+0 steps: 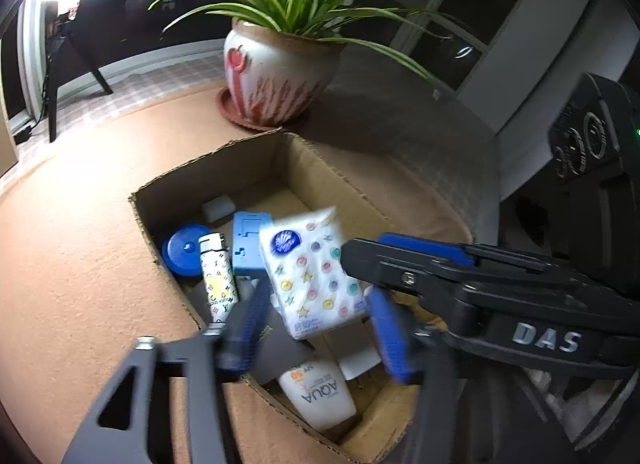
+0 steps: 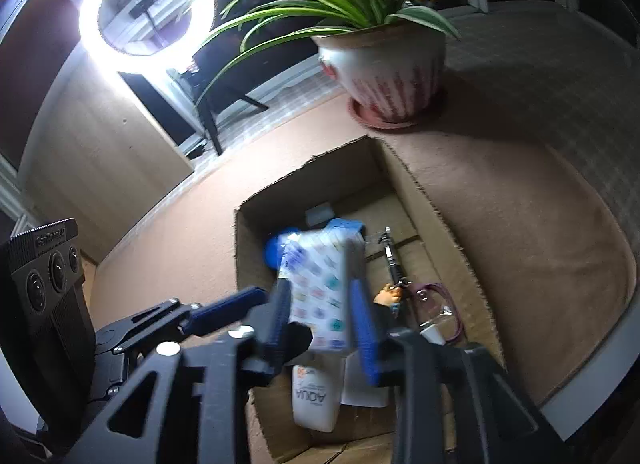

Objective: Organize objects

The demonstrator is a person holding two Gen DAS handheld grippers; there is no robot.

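So my right tool [image 2: 324, 316] is clamped on the tissue pack [image 2: 318, 288], blue pads pinching its two long sides, and I've got it hanging over the open cardboard box [image 2: 448, 224] so it can go in with the rest of the stuff. I'm holding it by the sides because it's soft and would probably fold if I grabbed a corner. My left tool [image 1: 316, 324] sits spread wide just below the same pack, gripping nothing as far as I can see, more like it's parked there in case the pack slips. Right under both tools in the box is the white AQUA tube [image 1: 320, 396], and off to the left tool's left there's a patterned lighter [image 1: 218, 276], a blue round lid [image 1: 182, 250] and a blue plastic block [image 1: 248, 242], with a small white block [image 1: 218, 207] further ahead. Over on the right tool's right side there's a dark stick thing and a loop of cord, can't tell what exactly. The box sits on a brownish counter [image 1: 80, 264], potted plant [image 1: 276, 64] just beyond it, ring light [image 2: 146, 4] glaring further back, and the room behind is pretty dark.
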